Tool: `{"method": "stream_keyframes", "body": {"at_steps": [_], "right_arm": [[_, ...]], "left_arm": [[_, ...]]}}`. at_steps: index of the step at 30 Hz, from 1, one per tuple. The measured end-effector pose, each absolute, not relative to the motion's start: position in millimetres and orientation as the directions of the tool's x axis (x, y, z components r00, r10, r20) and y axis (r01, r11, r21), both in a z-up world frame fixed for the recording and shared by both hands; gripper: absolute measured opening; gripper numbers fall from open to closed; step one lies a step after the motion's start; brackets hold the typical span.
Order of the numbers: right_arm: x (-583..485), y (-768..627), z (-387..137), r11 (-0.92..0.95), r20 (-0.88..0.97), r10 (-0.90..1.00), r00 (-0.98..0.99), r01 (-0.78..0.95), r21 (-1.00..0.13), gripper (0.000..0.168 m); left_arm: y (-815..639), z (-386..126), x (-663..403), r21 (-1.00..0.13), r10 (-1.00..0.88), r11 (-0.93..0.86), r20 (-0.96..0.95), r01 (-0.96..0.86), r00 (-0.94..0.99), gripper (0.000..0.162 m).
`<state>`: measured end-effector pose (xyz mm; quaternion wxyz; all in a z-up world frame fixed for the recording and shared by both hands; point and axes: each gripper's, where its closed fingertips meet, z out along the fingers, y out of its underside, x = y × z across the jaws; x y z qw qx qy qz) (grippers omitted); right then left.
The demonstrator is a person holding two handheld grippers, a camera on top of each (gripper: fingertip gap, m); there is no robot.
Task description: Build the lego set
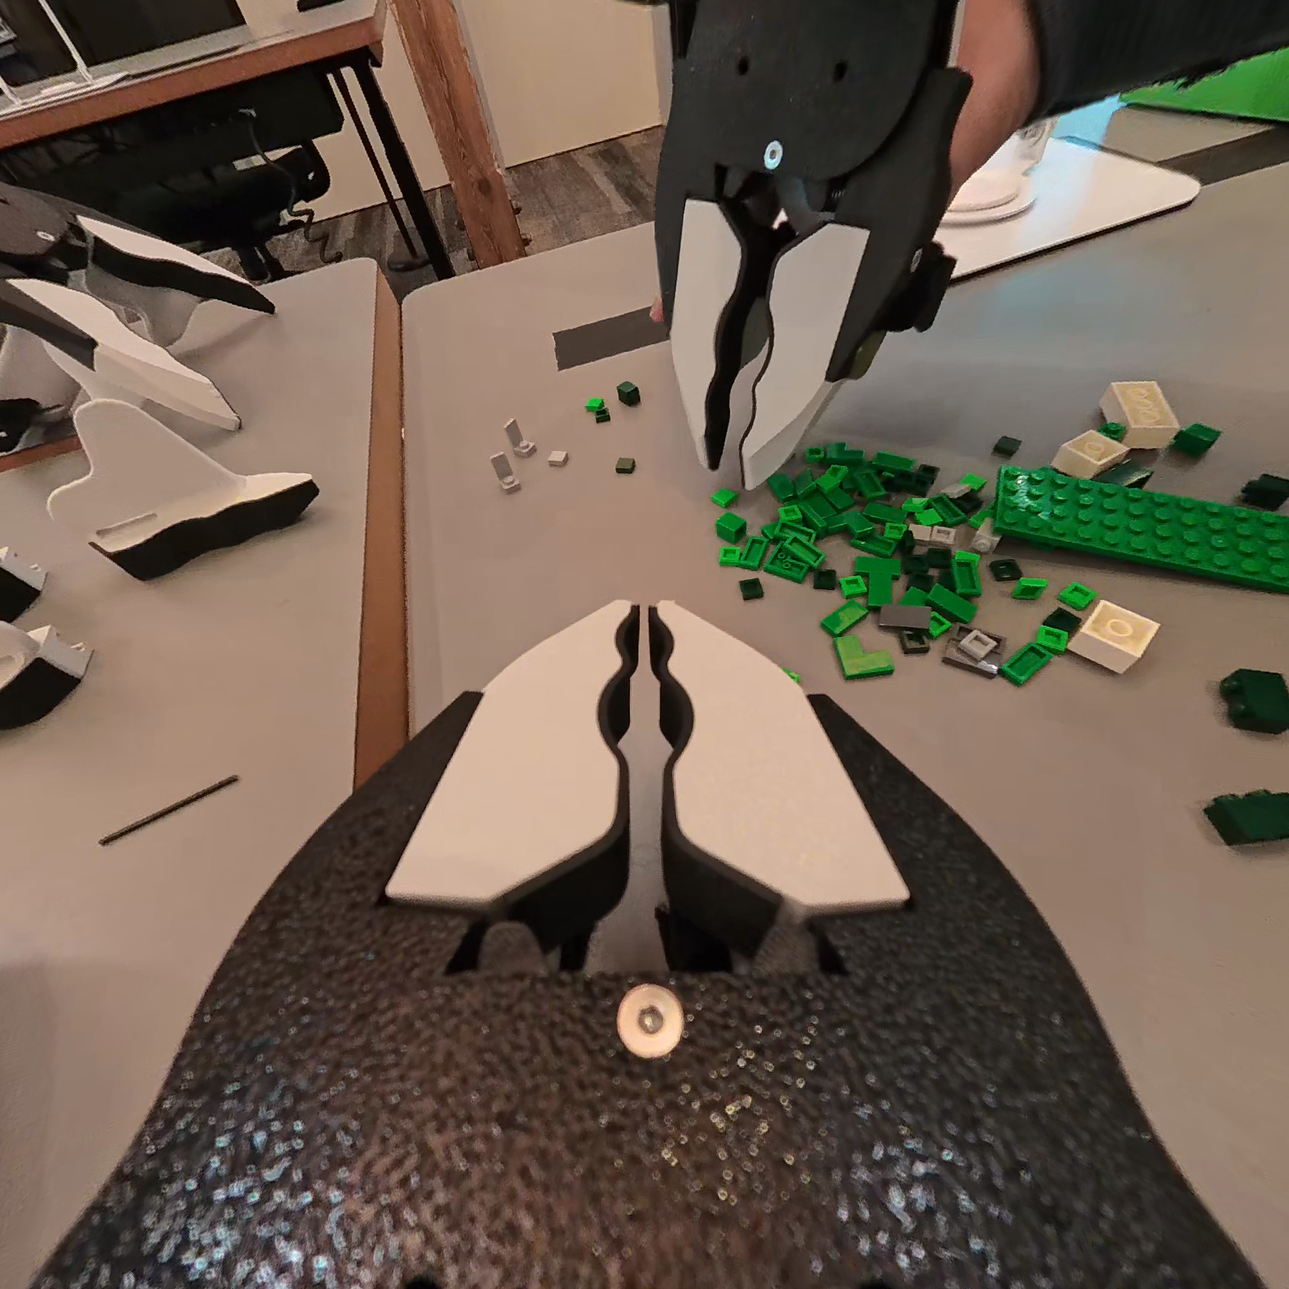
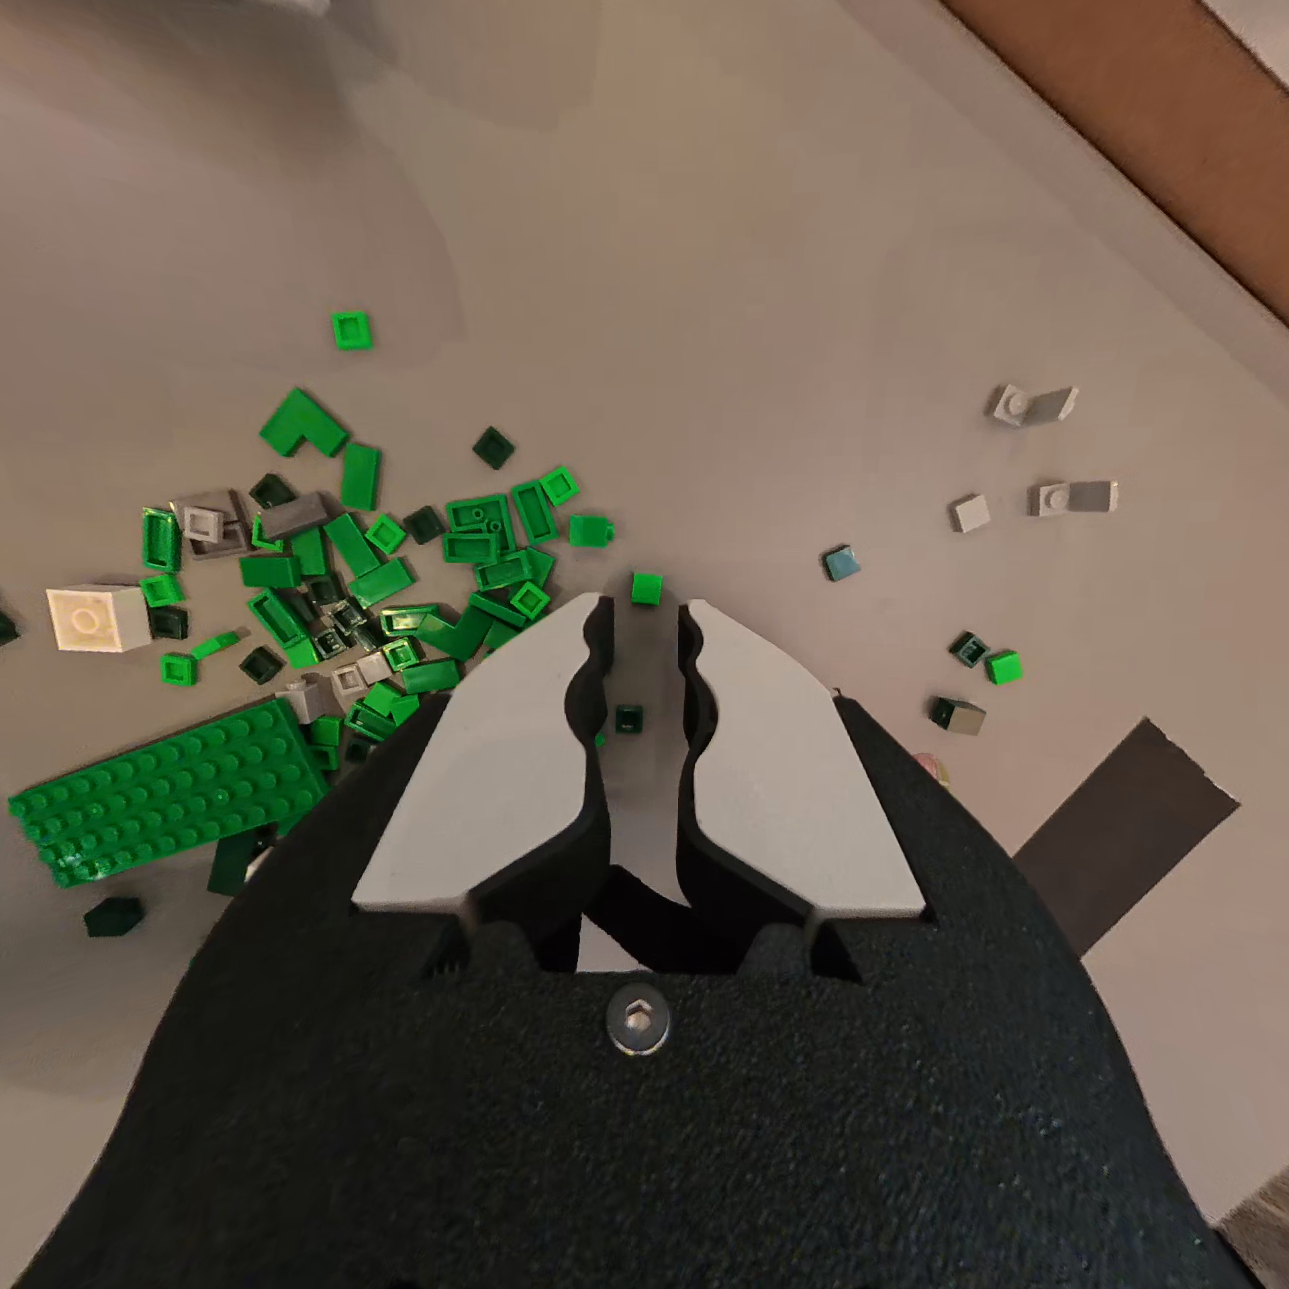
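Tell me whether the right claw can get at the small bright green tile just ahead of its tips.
Probably yes. The right claw is open, and the green tile lies alone on bare table beside the pile.

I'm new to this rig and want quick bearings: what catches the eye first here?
The heap of green pieces scattered on the grey table, with a long green studded plate lying at its far-right edge. The right gripper is open, tips down at the heap's edge, just short of one small bright green tile. The left gripper is nearly shut, empty, hanging back over bare table.
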<state>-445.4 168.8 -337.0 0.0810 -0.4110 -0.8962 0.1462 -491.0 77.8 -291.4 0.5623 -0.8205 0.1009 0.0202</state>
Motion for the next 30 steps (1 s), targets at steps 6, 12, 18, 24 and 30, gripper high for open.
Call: {"method": "stream_keyframes", "body": {"at_steps": [6,12,18,24,30], "right_arm": [[-447.7,170.5,-345.9,0.621,0.025,0.765,-0.644,0.725,-0.298,0.017],[-450.2,171.1,-346.2,0.595,0.029,0.781,-0.624,0.729,-0.339,0.013],[-451.6,169.0,-346.1,0.601,0.061,0.774,-0.63,0.703,-0.38,0.007],[-415.1,158.2,-311.3,0.565,0.122,0.804,-0.582,0.686,-0.457,0.007],[-291.9,135.8,-260.6,0.478,0.248,0.877,-0.412,0.688,-0.546,0.007]], "left_arm": [[77.9,-291.4,-491.0,-0.922,-0.141,-0.346,-0.132,-0.174,0.981,0.002],[76.6,-280.8,-489.5,-0.937,-0.133,-0.297,-0.152,-0.186,0.979,0.003],[76.7,-283.6,-487.2,-0.934,-0.146,-0.309,-0.138,-0.178,0.98,0.006],[78.9,-267.2,-454.7,-0.949,-0.261,-0.206,-0.184,-0.241,0.948,0.01],[65.4,-247.4,-316.2,-0.956,-0.649,-0.095,-0.152,-0.277,0.746,0.066]]}}
